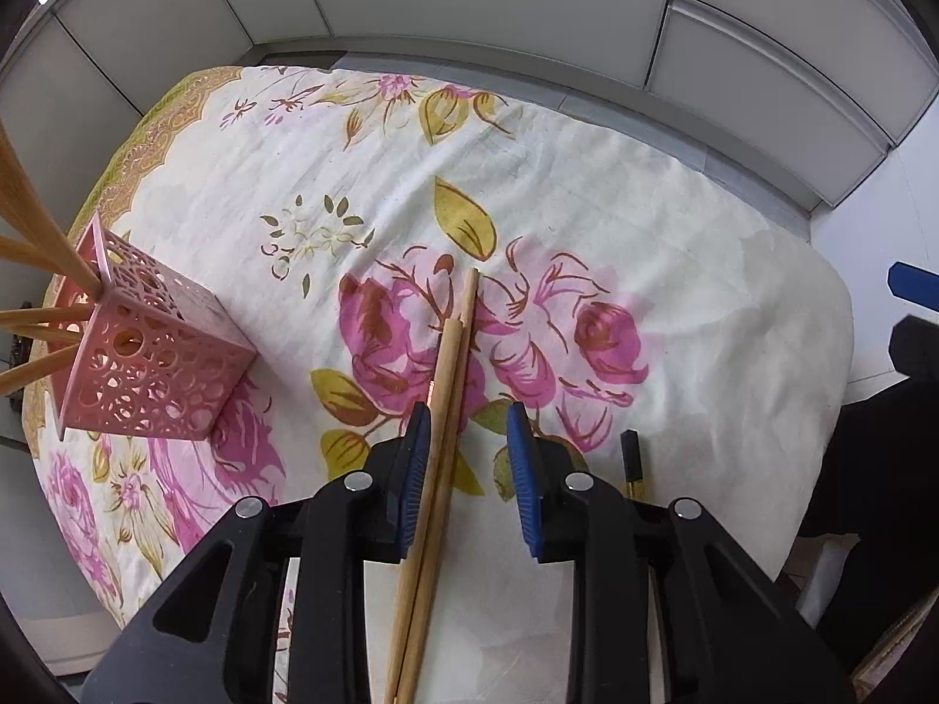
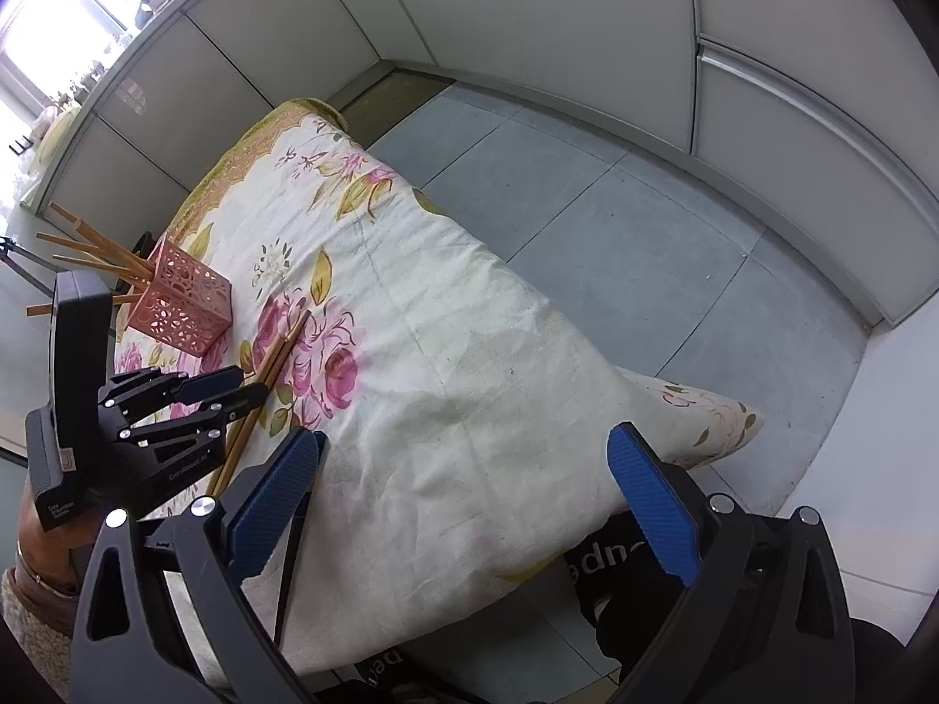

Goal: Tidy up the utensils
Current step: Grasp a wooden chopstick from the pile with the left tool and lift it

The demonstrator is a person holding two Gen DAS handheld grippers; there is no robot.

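Note:
Two wooden chopsticks [image 1: 452,364] lie side by side on the floral tablecloth [image 1: 645,205]. My left gripper [image 1: 468,416] points down over them, straddling the pair. The left pad sits against the sticks and the right pad stands clear of them, so the jaws are open. The right wrist view shows the same chopsticks [image 2: 281,346] under the left gripper [image 2: 249,386]. A pink perforated holder [image 1: 152,364] stands to the left with several chopsticks [image 1: 35,258] leaning out of it. My right gripper [image 2: 466,440] hangs wide open near the table's front, holding nothing.
A short black stick with a gold band [image 1: 631,463] lies just right of the left gripper. The table edge drops to grey floor tiles [image 2: 616,234], with pale cabinets [image 2: 528,17] behind. A dark bag [image 2: 616,563] sits under the front edge.

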